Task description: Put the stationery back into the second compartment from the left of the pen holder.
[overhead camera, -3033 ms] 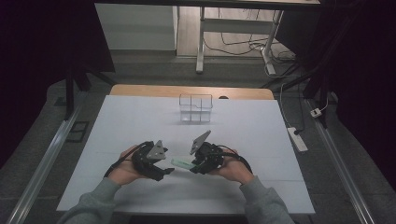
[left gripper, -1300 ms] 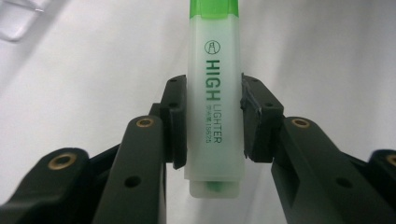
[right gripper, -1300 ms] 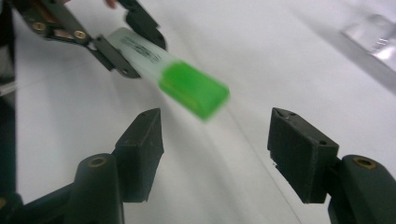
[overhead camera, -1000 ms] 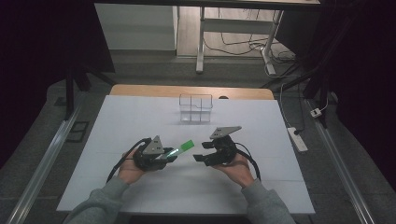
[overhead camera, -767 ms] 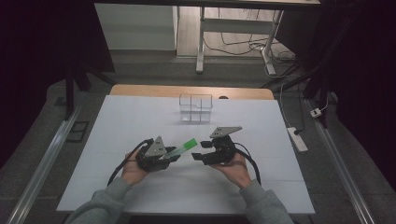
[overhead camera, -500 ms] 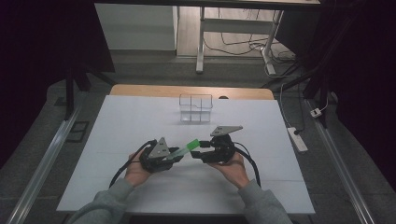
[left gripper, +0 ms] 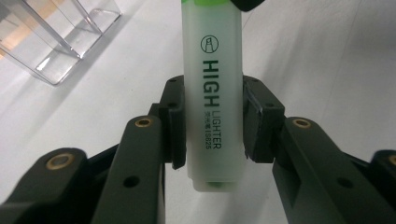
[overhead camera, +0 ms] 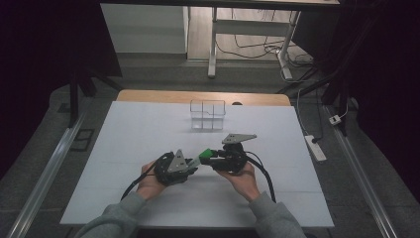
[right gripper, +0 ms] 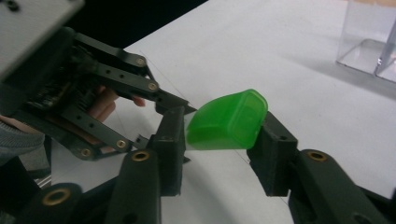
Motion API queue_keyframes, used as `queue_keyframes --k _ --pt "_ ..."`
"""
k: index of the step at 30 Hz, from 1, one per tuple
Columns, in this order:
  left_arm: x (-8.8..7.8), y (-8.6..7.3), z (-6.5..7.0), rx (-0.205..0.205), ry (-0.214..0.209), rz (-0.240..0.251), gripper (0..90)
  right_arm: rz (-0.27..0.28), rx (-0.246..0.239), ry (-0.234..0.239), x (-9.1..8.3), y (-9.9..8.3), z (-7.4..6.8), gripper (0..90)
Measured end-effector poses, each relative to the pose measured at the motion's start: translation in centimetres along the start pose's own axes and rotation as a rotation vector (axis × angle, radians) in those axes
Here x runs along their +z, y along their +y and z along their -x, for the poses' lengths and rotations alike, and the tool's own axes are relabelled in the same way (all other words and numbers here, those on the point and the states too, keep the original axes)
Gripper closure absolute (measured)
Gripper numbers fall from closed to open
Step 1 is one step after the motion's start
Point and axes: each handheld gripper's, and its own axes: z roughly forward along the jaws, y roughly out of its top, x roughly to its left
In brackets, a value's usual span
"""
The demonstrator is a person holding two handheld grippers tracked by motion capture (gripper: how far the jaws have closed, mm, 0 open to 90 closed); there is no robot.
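Now the left gripper [left gripper: 212,126] clamps the highlighter [left gripper: 212,93] steady while the right gripper [right gripper: 219,140], jaws just closing, grasps its green cap [right gripper: 229,120] to pull it off.

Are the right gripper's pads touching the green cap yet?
Touching. The right gripper view shows the right gripper with both pads against the green cap, its jaws having just been closing on it.

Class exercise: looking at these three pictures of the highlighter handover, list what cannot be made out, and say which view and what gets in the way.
- Highlighter: its cap end is cut off by the top edge in the left gripper view.
- Green cap: the right gripper jaws cover its sides in the right gripper view.
- Clear organizer: contents too small to tell in the high view.
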Motion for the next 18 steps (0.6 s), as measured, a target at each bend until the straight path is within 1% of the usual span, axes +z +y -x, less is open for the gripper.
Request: queue_keyframes --k 2,5,7,11,13,15,18 --pt "0.15 0.02 0.01 -0.002 0.004 -0.005 64.2 0.014 -0.007 0.013 0.01 0.02 -0.16 63.0" --pt "0.33 0.07 0.0 -0.007 0.008 -0.002 64.1 0.033 -0.002 0.032 -0.01 0.08 -0.26 67.4" --pt "0.43 0.04 -0.08 -0.009 -0.003 0.001 64.0 0.049 -0.002 0.051 -0.03 0.12 -0.36 71.0" --pt "0.37 -0.1 -0.43 -0.027 -0.013 0.009 63.3 0.051 -0.027 0.041 0.0 0.1 -0.63 73.1" --pt "0.29 -0.17 -0.59 -0.041 -0.019 0.014 59.3 0.052 -0.036 0.031 -0.01 0.08 -0.72 74.3" --pt "0.15 -0.19 -0.67 -0.042 -0.016 0.012 52.8 0.058 -0.042 0.023 -0.14 0.1 -0.7 74.5" --pt "-0.36 -0.33 -0.84 -0.068 -0.02 0.012 45.9 0.069 -0.052 0.009 -0.59 0.24 -0.58 74.6"
